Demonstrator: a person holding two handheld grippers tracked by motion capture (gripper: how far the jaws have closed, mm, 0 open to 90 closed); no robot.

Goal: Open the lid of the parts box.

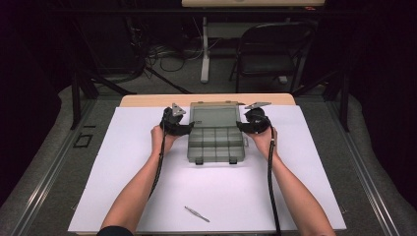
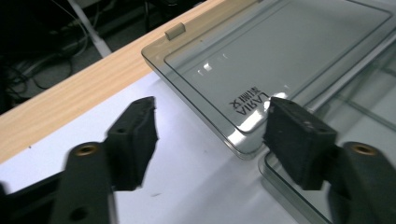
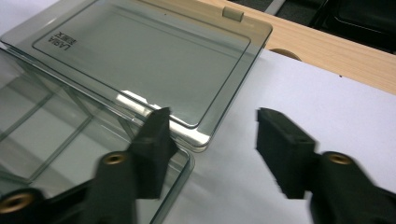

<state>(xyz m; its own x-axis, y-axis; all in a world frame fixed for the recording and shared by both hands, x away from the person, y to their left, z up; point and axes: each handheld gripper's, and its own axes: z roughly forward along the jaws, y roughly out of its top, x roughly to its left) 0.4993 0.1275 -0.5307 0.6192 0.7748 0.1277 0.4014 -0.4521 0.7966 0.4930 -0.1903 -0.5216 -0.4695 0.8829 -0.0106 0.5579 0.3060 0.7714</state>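
A translucent grey plastic compartment box [image 1: 216, 144] is seen lying on the white sheet that covers the table [image 1: 147, 196], between the two hand-held grippers, with its clear smoke-tinted hinged lid [image 1: 214, 115] folded fully back and resting flat on the sheet on the far side of the tray. The left hand-held gripper [image 2: 210, 135] is held at the left end of the hinge line; its jaws stand well apart and nothing is gripped, the near corner of the lid [image 2: 243, 135] lying just under and between them, apparently untouched. The right hand-held gripper [image 3: 212, 144] is held at the right end of the hinge line, likewise spread open and empty, with the lid's corner [image 3: 201, 135] just ahead of its left jaw and bare sheet beneath the right one. A slim pair of metal tweezers [image 1: 196, 214] is left well behind both hand-held grippers, near the front edge of the table. The opening of the box is judged to be complete and the lid released; whatever is to go into or come out of the empty compartments is not yet begun, and the tweezers are as yet untouched.
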